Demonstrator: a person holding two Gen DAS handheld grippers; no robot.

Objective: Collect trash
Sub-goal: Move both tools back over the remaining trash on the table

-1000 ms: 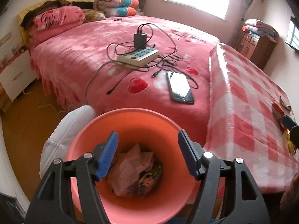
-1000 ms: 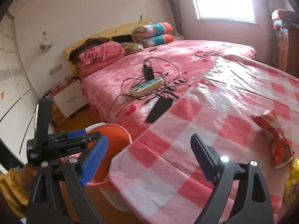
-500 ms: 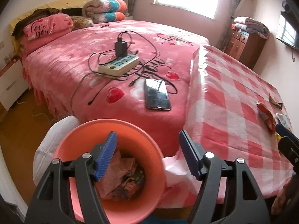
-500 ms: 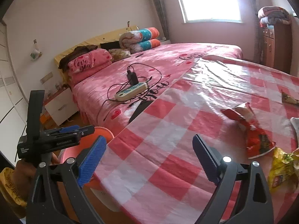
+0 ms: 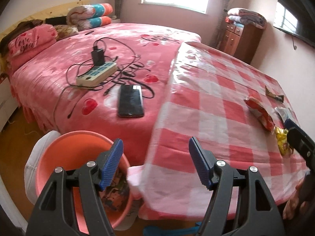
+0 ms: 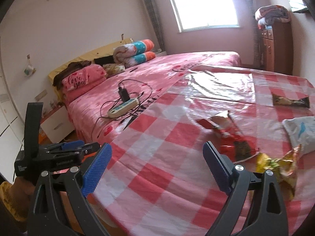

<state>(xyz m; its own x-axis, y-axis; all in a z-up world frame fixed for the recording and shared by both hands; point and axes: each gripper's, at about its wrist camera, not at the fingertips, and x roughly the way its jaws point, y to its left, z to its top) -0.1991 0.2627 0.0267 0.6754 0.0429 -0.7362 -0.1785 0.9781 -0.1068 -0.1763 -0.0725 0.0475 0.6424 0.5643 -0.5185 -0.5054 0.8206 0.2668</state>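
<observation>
The red snack wrapper [image 6: 230,135] lies crumpled on the checked tablecloth [image 6: 157,157], its long axis running away from the table's near edge, with a yellow wrapper [image 6: 275,167] touching its near end and a white packet [image 6: 301,129] just beside. The right gripper [image 6: 155,169] is plainly the nearer tool — the red wrapper sits just ahead and right of its right finger, jaws spread with nothing between them. The left gripper [image 5: 155,161], likewise spread and empty, hangs over the table's edge beside the orange bin [image 5: 59,153] — well apart from the wrappers.
</observation>
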